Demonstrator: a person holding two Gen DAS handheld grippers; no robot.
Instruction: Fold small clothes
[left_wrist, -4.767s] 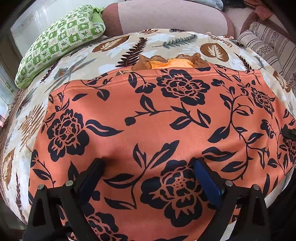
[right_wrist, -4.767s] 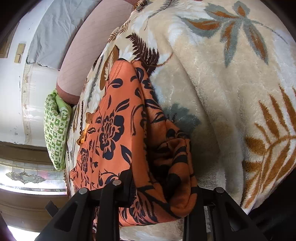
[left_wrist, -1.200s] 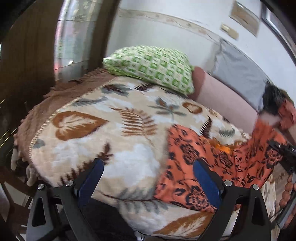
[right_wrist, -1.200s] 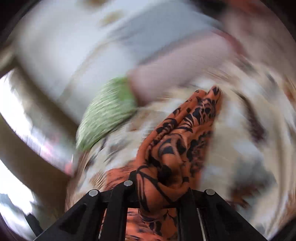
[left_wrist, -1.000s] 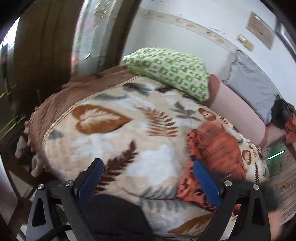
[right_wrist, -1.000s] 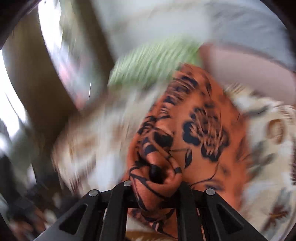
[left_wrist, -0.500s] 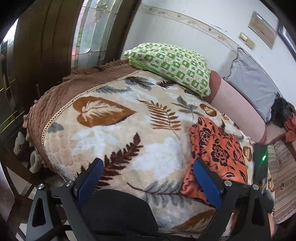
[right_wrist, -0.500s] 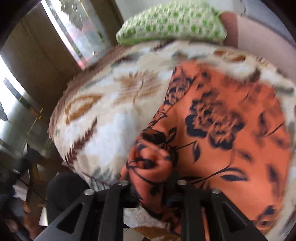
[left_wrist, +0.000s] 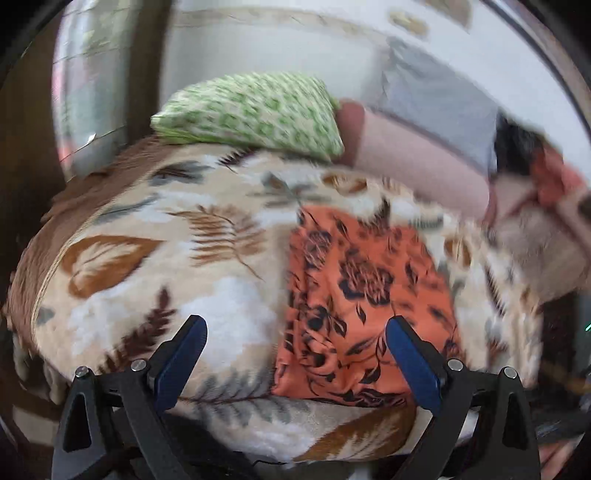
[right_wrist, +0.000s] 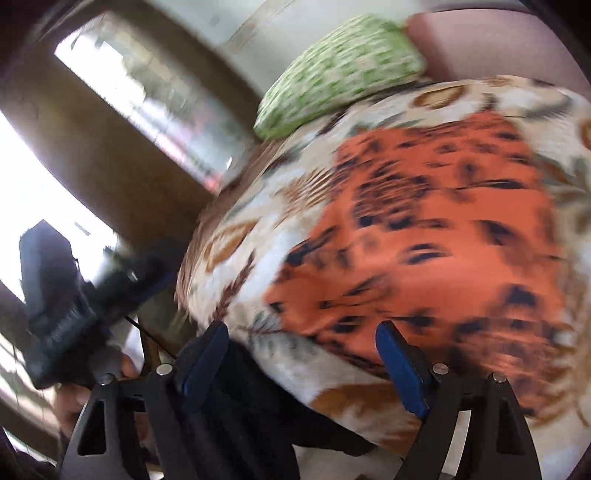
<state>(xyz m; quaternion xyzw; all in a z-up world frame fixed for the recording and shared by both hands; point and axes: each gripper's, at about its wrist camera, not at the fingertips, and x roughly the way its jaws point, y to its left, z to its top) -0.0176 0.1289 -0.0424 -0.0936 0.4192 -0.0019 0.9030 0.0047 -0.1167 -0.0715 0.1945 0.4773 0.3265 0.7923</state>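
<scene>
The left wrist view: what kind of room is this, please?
Most likely a bedroom or a home living room. A leaf-patterned fleece blanket covers a bed or daybed, a green checked pillow lies at its far end beside a pink bolster, and the folded orange floral garment rests on the blanket.

Bed (left_wrist: 110, 192) under leaf-print blanket (left_wrist: 221, 288); orange floral garment (left_wrist: 362, 295) and green pillow (left_wrist: 251, 110) on top.

Orange garment (left_wrist: 354, 295) with black flowers; green-checked pillow (left_wrist: 255, 110).
</scene>
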